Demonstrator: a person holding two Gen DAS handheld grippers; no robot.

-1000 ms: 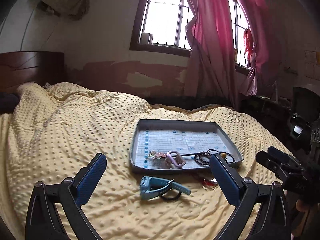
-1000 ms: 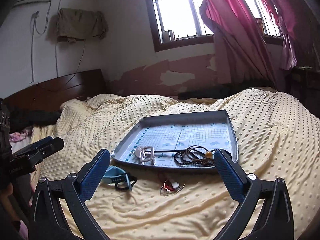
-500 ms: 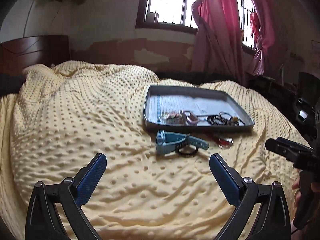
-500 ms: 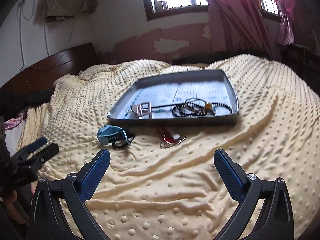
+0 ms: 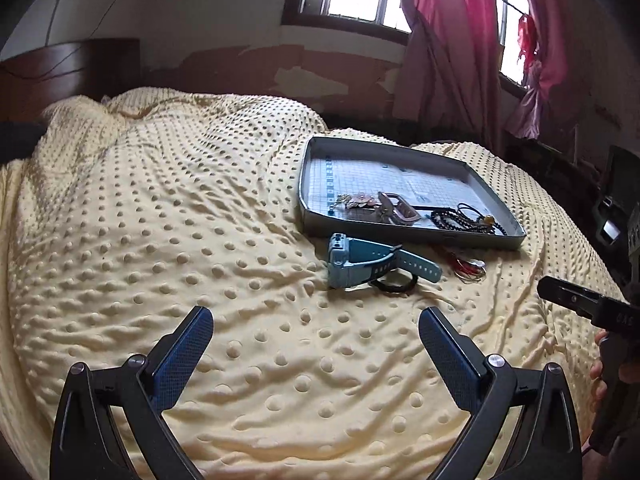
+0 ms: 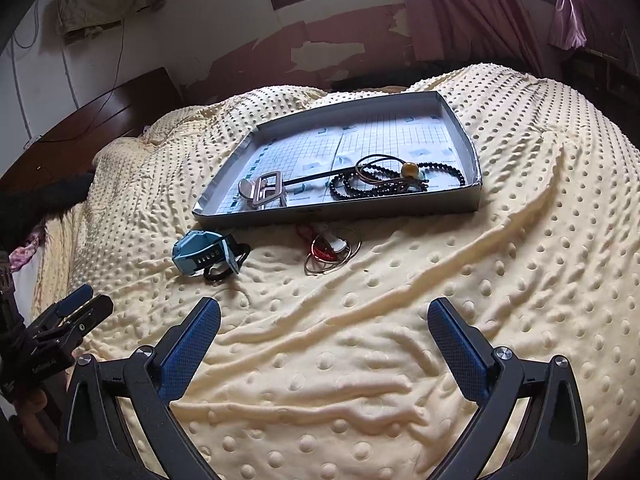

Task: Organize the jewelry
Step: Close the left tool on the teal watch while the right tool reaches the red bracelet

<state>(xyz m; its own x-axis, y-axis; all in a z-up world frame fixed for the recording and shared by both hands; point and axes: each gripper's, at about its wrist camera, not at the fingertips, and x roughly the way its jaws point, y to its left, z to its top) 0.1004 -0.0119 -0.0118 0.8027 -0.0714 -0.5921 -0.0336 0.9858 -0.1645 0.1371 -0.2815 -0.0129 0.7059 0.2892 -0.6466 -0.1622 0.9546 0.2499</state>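
A grey tray (image 5: 408, 236) (image 6: 340, 213) lies on the yellow dotted blanket, holding black bead strings (image 6: 400, 182) (image 5: 464, 220), a metal buckle piece (image 6: 262, 190) and a pinkish clasp (image 5: 396, 208). In front of the tray lie a light blue watch (image 5: 360, 264) (image 6: 200, 254), a black ring (image 5: 394, 284) and red-and-wire bangles (image 6: 330, 250) (image 5: 468, 268). My left gripper (image 5: 316, 338) hovers open, well short of the watch. My right gripper (image 6: 324, 330) is open too, nearer than the bangles. Neither holds anything.
The blanket (image 5: 160, 220) covers a bed with a dark wooden headboard (image 5: 72, 68) at the back left. A window with red curtains (image 5: 448, 52) is behind. Dark furniture (image 5: 616, 200) stands at the right. A hand (image 5: 604, 364) holds the other gripper.
Both grippers have tilted down and drawn closer to the bed, so the tray and loose pieces sit higher and larger in view. Both stay open.
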